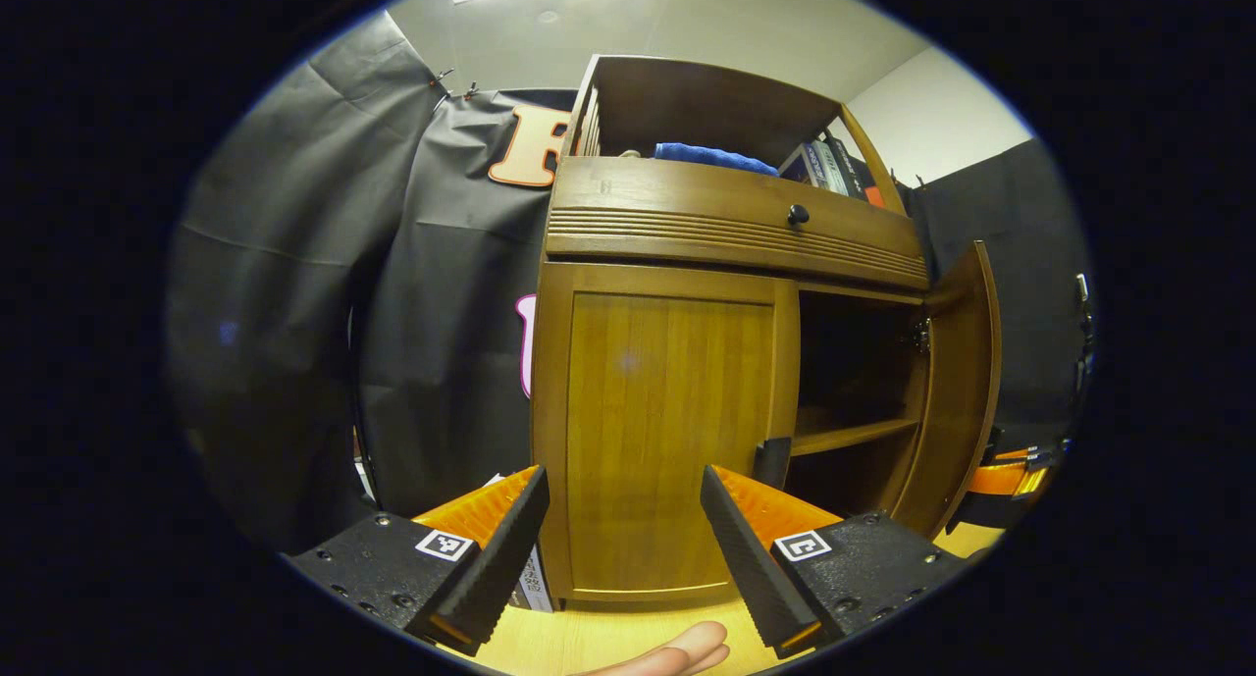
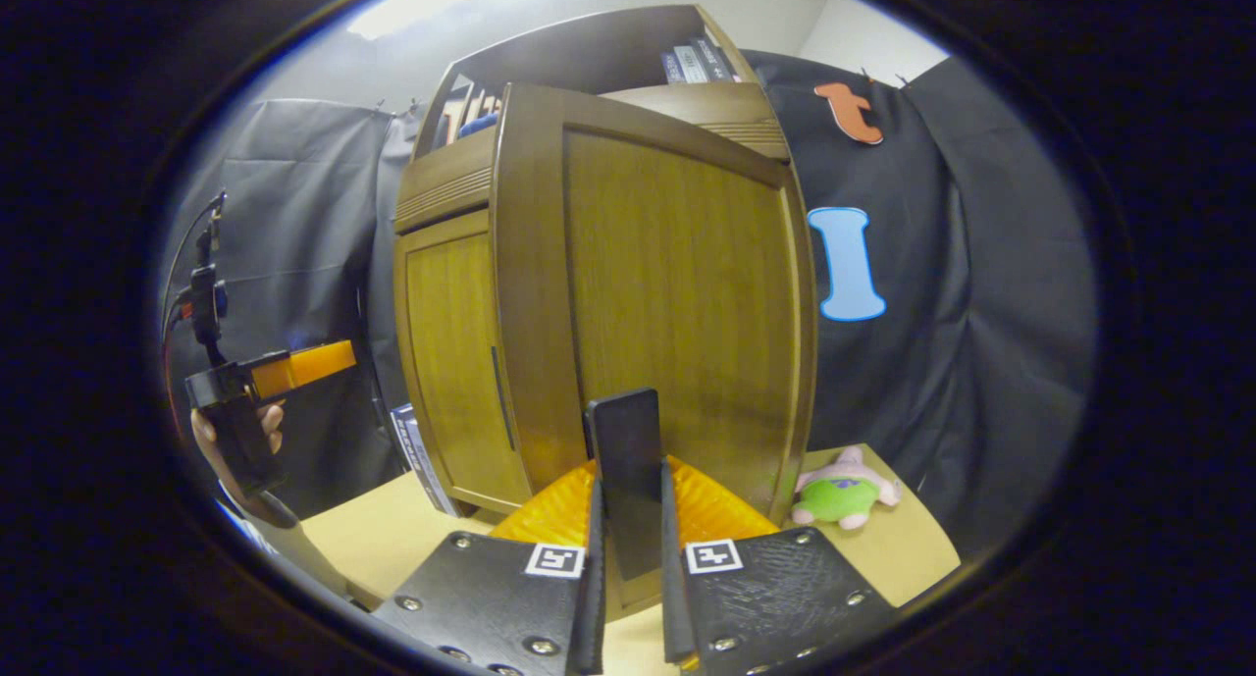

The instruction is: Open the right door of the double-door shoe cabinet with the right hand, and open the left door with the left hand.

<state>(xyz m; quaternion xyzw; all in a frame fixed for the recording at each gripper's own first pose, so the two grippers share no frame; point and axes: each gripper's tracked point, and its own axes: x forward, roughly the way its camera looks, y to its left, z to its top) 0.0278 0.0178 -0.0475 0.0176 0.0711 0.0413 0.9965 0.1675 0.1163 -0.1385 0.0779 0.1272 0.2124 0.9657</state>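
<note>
The wooden shoe cabinet stands in front of me. Its left door is closed, with a dark handle at its right edge. My left gripper is open, a short way before that door, with nothing between its fingers. The right door is swung open. In the right gripper view this right door faces me, and my right gripper is shut on its dark handle. The left gripper, held by a hand, is at the far left there, next to the closed left door.
Behind the open door, an inner shelf shows in the dark compartment. Above are a drawer with a knob, a blue cloth and books. A plush toy lies on the wooden tabletop right of the cabinet.
</note>
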